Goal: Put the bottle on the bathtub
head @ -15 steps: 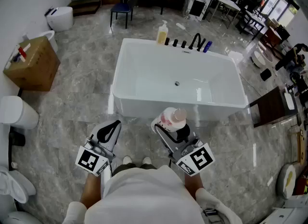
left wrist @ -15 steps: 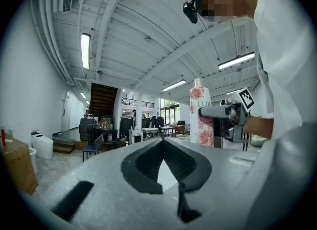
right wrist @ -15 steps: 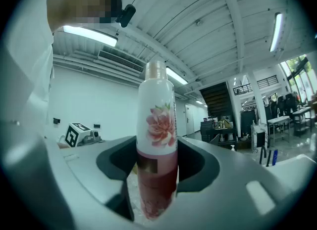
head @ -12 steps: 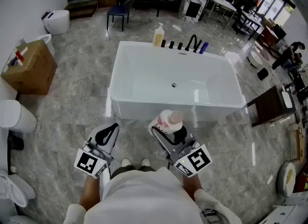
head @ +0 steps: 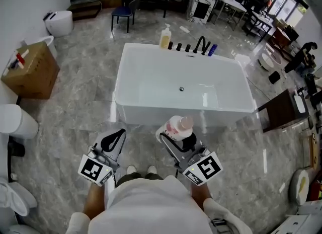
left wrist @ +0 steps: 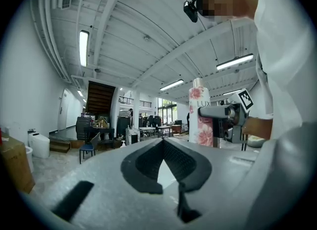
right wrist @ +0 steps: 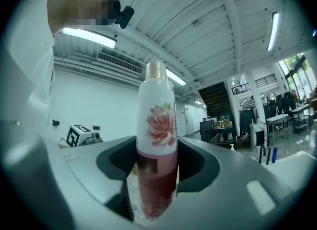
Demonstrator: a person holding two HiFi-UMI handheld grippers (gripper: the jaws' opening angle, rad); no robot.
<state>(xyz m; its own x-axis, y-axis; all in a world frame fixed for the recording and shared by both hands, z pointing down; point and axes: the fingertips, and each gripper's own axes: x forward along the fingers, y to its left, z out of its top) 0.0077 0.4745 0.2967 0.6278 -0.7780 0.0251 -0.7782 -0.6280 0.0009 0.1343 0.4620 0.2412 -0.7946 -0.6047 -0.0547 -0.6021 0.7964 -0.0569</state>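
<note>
A pink-and-white bottle point(head: 178, 126) with a flower print and a beige cap stands upright between the jaws of my right gripper point(head: 177, 135), which is shut on it. The right gripper view shows the pads against the bottle's point(right wrist: 157, 145) lower body. The white bathtub point(head: 151, 111) lies on the floor just ahead, and the bottle hangs in front of its near rim. My left gripper point(head: 114, 137) is level beside the right one, its jaws together with nothing in them. In the left gripper view, the bottle point(left wrist: 200, 117) shows at the right.
On the tub's far rim are a soap dispenser point(head: 165, 36), black taps point(head: 193, 47) and a small blue bottle point(head: 213, 50). A cardboard box point(head: 30, 72) and a toilet point(head: 15, 120) stand at the left. A dark wooden stand point(head: 284, 109) is at the right.
The head view has shifted a little, so the tub sits slightly higher and further left. Both grippers and the bottle keep their places.
</note>
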